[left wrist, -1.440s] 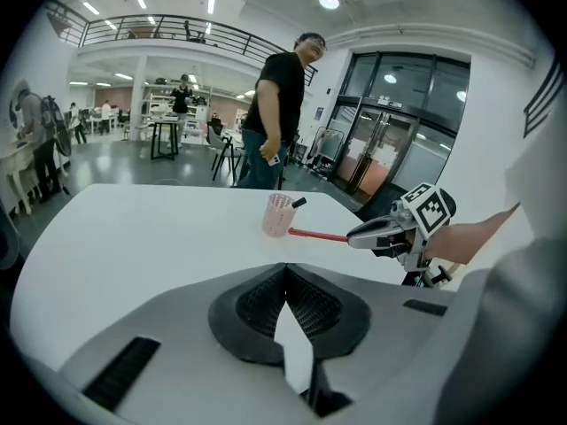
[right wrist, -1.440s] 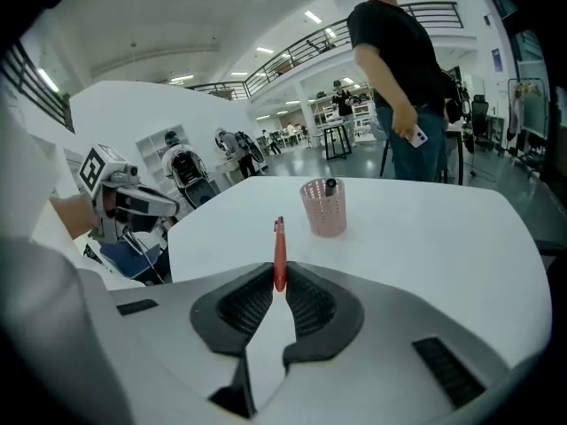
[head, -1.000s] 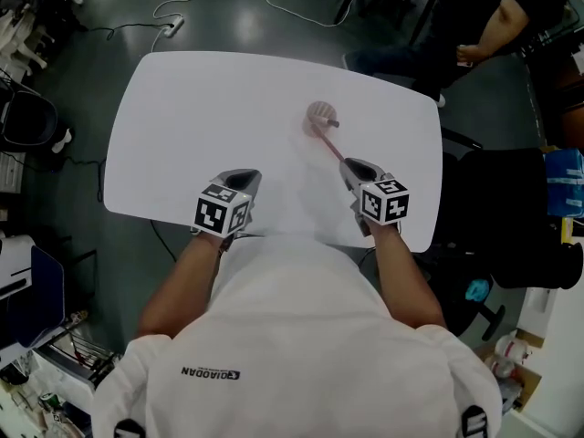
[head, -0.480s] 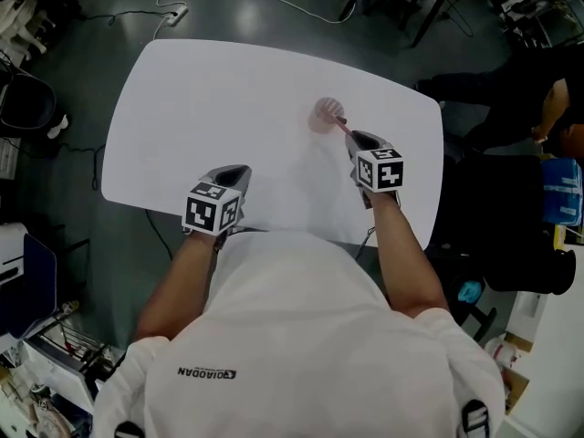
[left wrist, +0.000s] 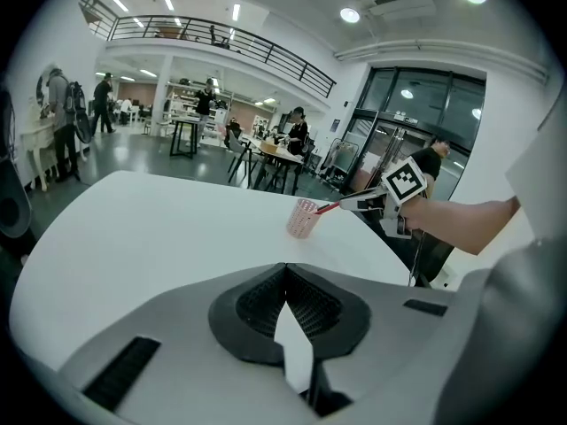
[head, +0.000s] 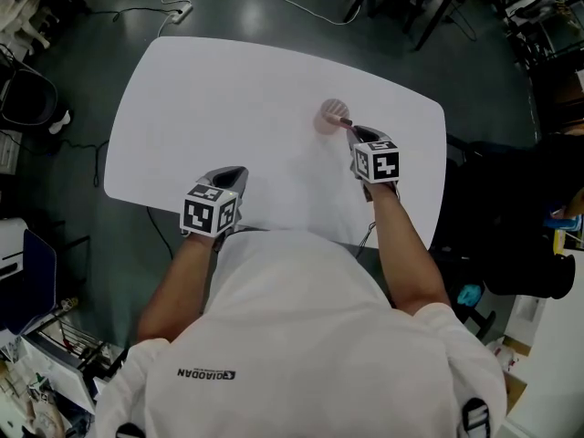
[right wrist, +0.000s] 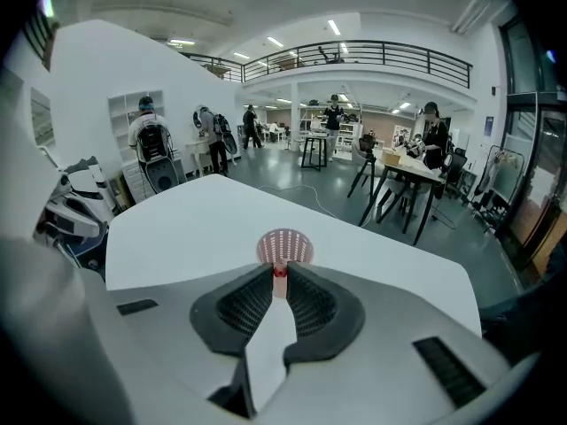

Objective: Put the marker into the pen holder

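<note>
1. Marker, likely light, stiff and slick, is sitting pinched near its rear in right gripper, its tip hovering at pen holder rim.
2. Left gripper is hanging closed and empty over table.

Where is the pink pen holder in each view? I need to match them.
Head view: pen holder right of middle, ahead of the right gripper.
Left gripper view: pen holder just right of centre.
Right gripper view: pen holder centre, beyond the jaws.
Shared landmark: white table.
</note>
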